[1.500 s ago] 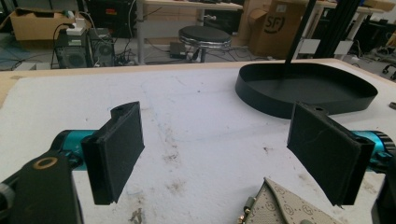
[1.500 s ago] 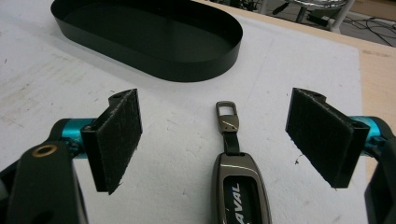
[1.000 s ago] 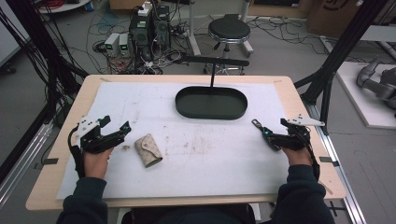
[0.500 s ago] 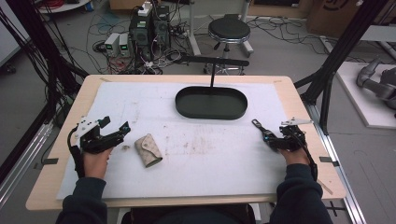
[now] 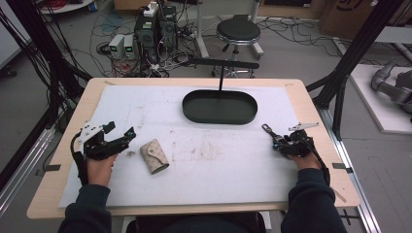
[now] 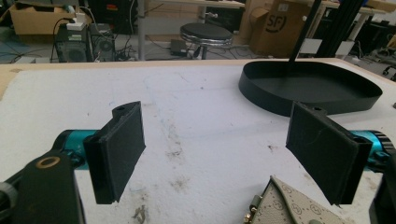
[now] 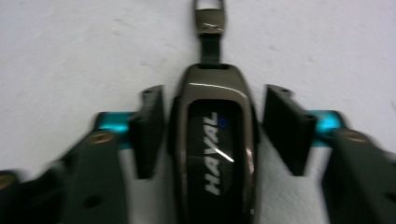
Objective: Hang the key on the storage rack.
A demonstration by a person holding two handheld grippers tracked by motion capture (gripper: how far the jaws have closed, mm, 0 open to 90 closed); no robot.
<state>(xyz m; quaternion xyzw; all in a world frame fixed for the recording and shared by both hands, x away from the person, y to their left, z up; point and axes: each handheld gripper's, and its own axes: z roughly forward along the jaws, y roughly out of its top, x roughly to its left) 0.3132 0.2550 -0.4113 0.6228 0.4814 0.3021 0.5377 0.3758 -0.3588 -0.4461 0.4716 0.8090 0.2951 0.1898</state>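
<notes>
The car key [image 7: 215, 149] lies on the white mat, right between the right gripper [image 7: 217, 135] fingers [image 7: 147, 133]. They have just been closing, one on each side, but there are still small gaps. The key's long side runs straight away from the hand, strap end far. The left gripper [image 6: 224, 149] is spread wide beside the wallet [image 6: 299, 207].

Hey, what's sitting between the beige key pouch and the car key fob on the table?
Nothing: in the high view, bare stained white mat runs from the key pouch to the fob.
</notes>
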